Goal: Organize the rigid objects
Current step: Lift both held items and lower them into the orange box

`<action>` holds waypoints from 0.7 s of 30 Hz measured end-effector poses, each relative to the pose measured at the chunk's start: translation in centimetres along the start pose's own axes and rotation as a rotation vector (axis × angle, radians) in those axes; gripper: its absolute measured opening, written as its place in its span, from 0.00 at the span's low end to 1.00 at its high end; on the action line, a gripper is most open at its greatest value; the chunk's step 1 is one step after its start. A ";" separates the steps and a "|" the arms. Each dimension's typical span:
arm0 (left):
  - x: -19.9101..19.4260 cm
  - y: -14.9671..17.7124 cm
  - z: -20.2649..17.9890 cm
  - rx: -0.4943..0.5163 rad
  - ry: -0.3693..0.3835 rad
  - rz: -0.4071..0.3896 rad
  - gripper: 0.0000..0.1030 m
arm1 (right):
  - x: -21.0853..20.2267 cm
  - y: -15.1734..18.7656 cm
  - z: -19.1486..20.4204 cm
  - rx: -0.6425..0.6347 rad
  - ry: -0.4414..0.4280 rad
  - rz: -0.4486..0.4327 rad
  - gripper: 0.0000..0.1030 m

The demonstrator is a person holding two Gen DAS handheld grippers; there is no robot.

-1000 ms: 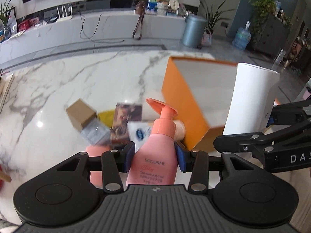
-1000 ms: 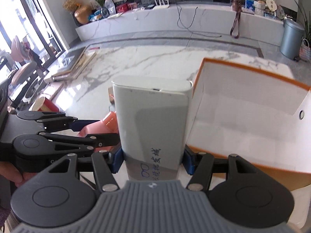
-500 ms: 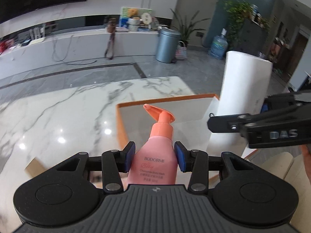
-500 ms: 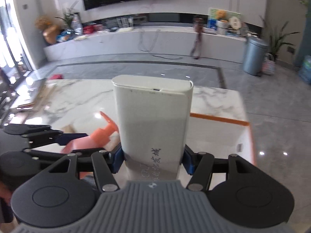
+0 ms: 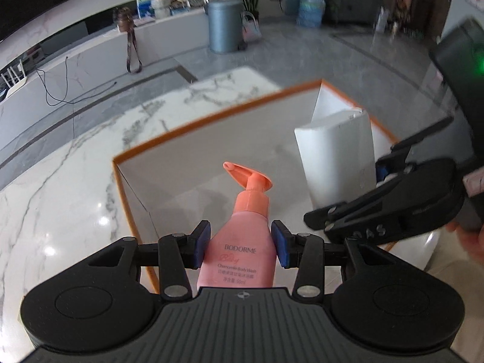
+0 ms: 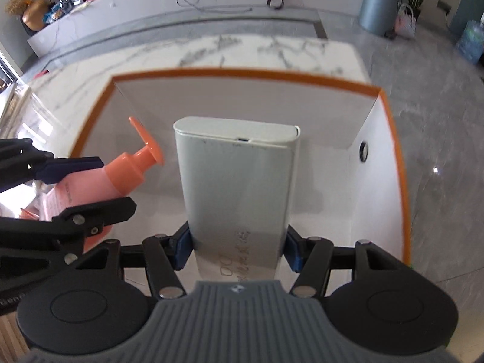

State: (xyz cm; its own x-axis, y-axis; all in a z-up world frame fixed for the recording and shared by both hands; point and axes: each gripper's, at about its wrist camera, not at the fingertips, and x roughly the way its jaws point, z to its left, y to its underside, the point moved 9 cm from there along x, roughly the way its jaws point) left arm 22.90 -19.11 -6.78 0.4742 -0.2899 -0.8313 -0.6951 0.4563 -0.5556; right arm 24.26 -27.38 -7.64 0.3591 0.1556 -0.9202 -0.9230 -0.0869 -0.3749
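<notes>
Orange-rimmed white box [image 6: 393, 139] fills mid-frame on the marble worktop [image 5: 60, 199], the right tool [image 6: 237, 246] clamping a white case [image 6: 239, 181] above it, the left tool [image 5: 240, 243] gripping the pink pump bottle [image 5: 242, 242] alongside, both poised for dropping in.

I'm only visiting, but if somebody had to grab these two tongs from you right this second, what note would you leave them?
Left tongs: shut on the pink pump bottle.
Right tongs: shut on the white case.
Both items hang over the open orange-edged box on the marble table; the box floor looks bare.
Done: both items picked up and carried to the box.
Left: lower each in, release, then probably fetch whatever remains on the table, out of view here.
</notes>
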 end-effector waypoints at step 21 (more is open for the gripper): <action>4.2 3.6 -0.9 0.097 -0.051 0.201 0.48 | 4.7 1.4 -0.2 0.101 -0.007 0.101 0.57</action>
State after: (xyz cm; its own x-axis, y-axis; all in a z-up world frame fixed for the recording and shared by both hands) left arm 21.92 -19.50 -12.28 0.3604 -0.1432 -0.9218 -0.7241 0.5801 -0.3732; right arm 24.72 -27.01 -12.51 0.2629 0.1582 -0.9517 -0.9638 -0.0030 -0.2668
